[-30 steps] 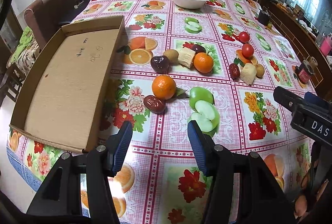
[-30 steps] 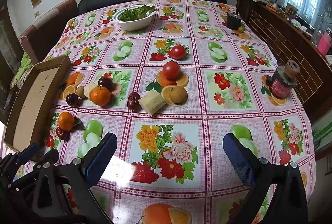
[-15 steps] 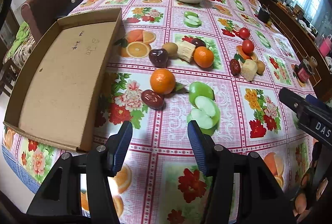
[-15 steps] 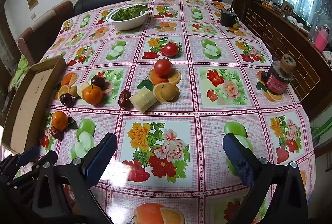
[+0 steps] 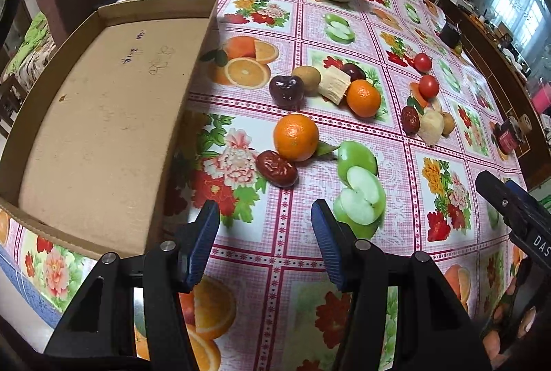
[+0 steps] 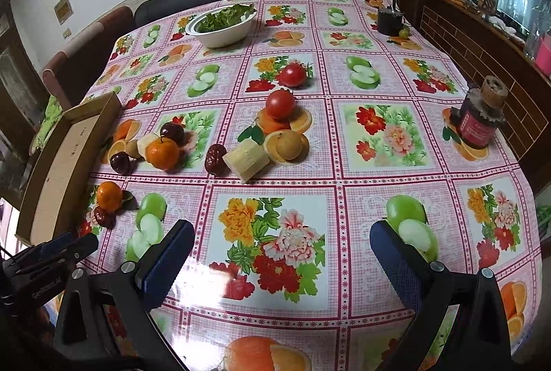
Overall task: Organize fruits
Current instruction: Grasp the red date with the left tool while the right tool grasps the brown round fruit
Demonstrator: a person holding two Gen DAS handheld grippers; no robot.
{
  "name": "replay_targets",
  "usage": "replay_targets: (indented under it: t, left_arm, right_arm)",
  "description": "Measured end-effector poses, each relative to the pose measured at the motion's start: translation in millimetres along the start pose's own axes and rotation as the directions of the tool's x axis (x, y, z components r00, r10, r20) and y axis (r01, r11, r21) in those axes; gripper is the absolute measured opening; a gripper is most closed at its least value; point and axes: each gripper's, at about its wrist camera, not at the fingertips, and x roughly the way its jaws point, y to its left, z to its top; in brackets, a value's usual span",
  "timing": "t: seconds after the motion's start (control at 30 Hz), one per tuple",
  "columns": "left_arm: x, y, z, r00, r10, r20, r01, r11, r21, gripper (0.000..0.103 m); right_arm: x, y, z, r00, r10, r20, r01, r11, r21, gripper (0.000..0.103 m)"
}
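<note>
An empty cardboard tray (image 5: 103,116) lies at the table's left edge. Just ahead of my open left gripper (image 5: 265,226) sit an orange (image 5: 296,137) and a red date (image 5: 276,163). Farther back are a dark plum (image 5: 286,91), a kiwi (image 5: 306,76), a pale cane piece (image 5: 333,84) and a second orange (image 5: 363,97). In the right wrist view two tomatoes (image 6: 280,104), a brown pear (image 6: 288,146), a cane chunk (image 6: 246,159) and a date (image 6: 215,158) lie mid-table. My right gripper (image 6: 280,264) is open over the flower print, holding nothing.
A white bowl of greens (image 6: 222,25) stands at the back, a dark cup (image 6: 389,21) at the far right, a red jar (image 6: 478,119) near the right edge. The tablecloth (image 6: 361,164) carries printed fruit, including flat green apples. Sofa and chairs ring the table.
My left gripper has moved forward and lower towards the near orange and date. The right gripper has drifted slightly forward. Both stay open; no fruit has moved.
</note>
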Motion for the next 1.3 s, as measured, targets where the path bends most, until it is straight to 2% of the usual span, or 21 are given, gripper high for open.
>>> replay_targets:
  t: [0.33, 0.6, 0.7, 0.93, 1.1, 1.3]
  left_arm:
    - [5.2, -4.0, 6.4, 1.0, -0.021, -0.012, 0.021, 1.0, 0.014, 0.054]
    - [10.1, -0.4, 13.4, 1.0, -0.012, -0.013, 0.012, 1.0, 0.021, 0.054]
    - [13.1, 1.6, 16.7, 1.0, -0.009, -0.014, 0.009, 1.0, 0.02, 0.054]
    - [20.2, 6.0, 22.1, 1.0, -0.001, -0.018, 0.001, 1.0, 0.02, 0.054]
    - [23.0, 3.5, 24.9, 1.0, -0.001, -0.013, 0.002, 0.999, 0.036, 0.054]
    - [26.9, -2.7, 26.3, 1.0, 0.004, 0.006, -0.004, 0.998, 0.07, 0.053]
  right_arm:
    - [8.7, -2.7, 2.8, 0.999, 0.044, -0.007, -0.044, 0.999, 0.006, 0.1]
    - [18.6, -8.8, 9.4, 0.999, 0.041, -0.007, -0.041, 0.999, 0.017, 0.095]
    - [20.0, -13.6, 16.7, 0.999, 0.044, 0.025, -0.044, 0.998, 0.032, 0.084]
    - [39.6, -21.6, 35.6, 0.995, 0.098, 0.022, -0.099, 0.993, 0.063, 0.058]
    - [60.7, -23.1, 43.0, 0.995, 0.098, -0.003, -0.098, 0.993, 0.067, 0.051]
    - [73.3, -29.2, 50.6, 0.994, 0.112, -0.001, -0.111, 0.99, 0.088, 0.05]
